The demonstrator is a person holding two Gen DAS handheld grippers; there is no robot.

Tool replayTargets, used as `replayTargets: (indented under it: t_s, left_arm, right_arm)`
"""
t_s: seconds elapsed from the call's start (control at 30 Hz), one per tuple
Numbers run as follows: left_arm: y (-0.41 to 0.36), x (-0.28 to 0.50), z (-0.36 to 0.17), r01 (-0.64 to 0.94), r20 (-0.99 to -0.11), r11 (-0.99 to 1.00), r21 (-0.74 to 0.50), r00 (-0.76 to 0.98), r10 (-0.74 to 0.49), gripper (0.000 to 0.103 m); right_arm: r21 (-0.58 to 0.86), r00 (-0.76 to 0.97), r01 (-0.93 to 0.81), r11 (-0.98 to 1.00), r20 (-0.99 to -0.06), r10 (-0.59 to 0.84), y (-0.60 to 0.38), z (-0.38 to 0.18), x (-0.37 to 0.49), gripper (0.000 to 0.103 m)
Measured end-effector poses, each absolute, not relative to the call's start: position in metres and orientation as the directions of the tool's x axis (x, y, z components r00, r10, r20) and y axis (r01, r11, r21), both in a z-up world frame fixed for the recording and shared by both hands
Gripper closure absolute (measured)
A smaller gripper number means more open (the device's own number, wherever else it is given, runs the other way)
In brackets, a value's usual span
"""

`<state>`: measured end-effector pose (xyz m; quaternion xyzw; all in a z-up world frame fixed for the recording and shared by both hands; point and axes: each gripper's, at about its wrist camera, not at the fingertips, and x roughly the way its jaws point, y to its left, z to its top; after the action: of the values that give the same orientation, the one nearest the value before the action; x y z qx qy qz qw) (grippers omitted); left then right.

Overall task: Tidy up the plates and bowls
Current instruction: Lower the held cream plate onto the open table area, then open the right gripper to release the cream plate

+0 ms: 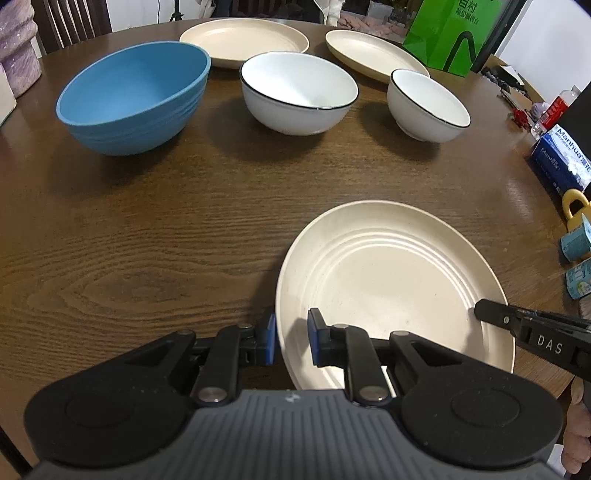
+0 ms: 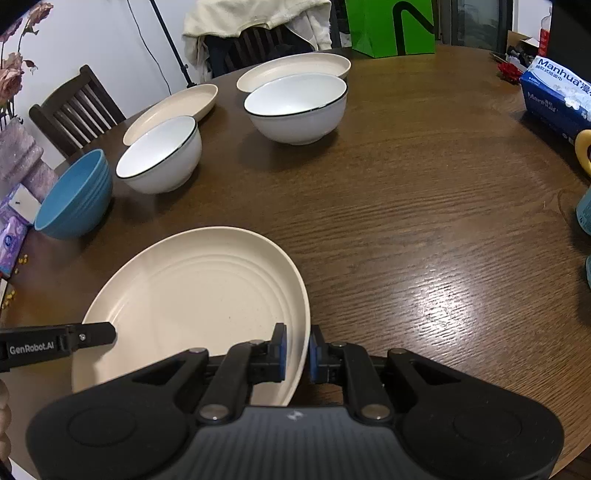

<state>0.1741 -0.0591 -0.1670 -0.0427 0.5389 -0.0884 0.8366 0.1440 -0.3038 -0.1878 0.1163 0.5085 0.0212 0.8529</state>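
Near cream plate (image 1: 391, 280) is held at opposite rims, just above or on the table (image 1: 166, 240); left gripper (image 1: 291, 341) and right gripper (image 2: 297, 352) are each clamped on its edge; judged step: placing; next, release, then the far plates (image 1: 243, 40) are fetched for stacking.

Dark wood-grain counter (image 2: 406, 206) here, smooth, with a glossy patch catching the light. The near cream plate (image 1: 388, 273) looks matt and faintly speckled, ridged in rings across its well. The blue bowl (image 1: 136, 96) is matt too, ribbed round the outside. The big white bowl (image 1: 299, 92) and the small white bowl (image 1: 428, 103) gleam, glazed, black-edged rims. Left claw (image 1: 291, 341) and right claw (image 2: 296, 353): matt black plastic, blue pads, shiny metal pivot pins. The green bag (image 2: 391, 26) has a sheen.
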Motion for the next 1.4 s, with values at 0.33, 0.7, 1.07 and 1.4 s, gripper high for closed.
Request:
replayTargets:
  t_s: [0.33,0.7,1.07,1.4]
  left_arm:
    - [-0.061,0.172,-0.174,0.1,-0.908,0.983,-0.153,0.378,-0.18,0.086]
    - [-0.058,0.164,-0.166,0.091,-0.896,0.985,-0.146,0.41,-0.171,0.064]
    - [-0.048,0.144,-0.142,0.083,-0.849,0.987,-0.138,0.503,-0.161,0.03]
    - [-0.046,0.115,-0.116,0.094,-0.79,0.987,-0.127,0.592,-0.158,0.002]
  right_arm:
    - [0.204,0.475,0.077,0.976,-0.868,0.144,-0.3,-0.193,0.146,0.091]
    - [0.216,0.471,0.077,0.973,-0.868,0.156,-0.303,-0.194,0.145,0.087]
    - [0.18,0.519,0.054,0.982,-0.845,0.126,-0.3,-0.174,0.129,0.018]
    - [0.161,0.583,0.039,0.986,-0.805,0.108,-0.297,-0.143,0.104,0.0]
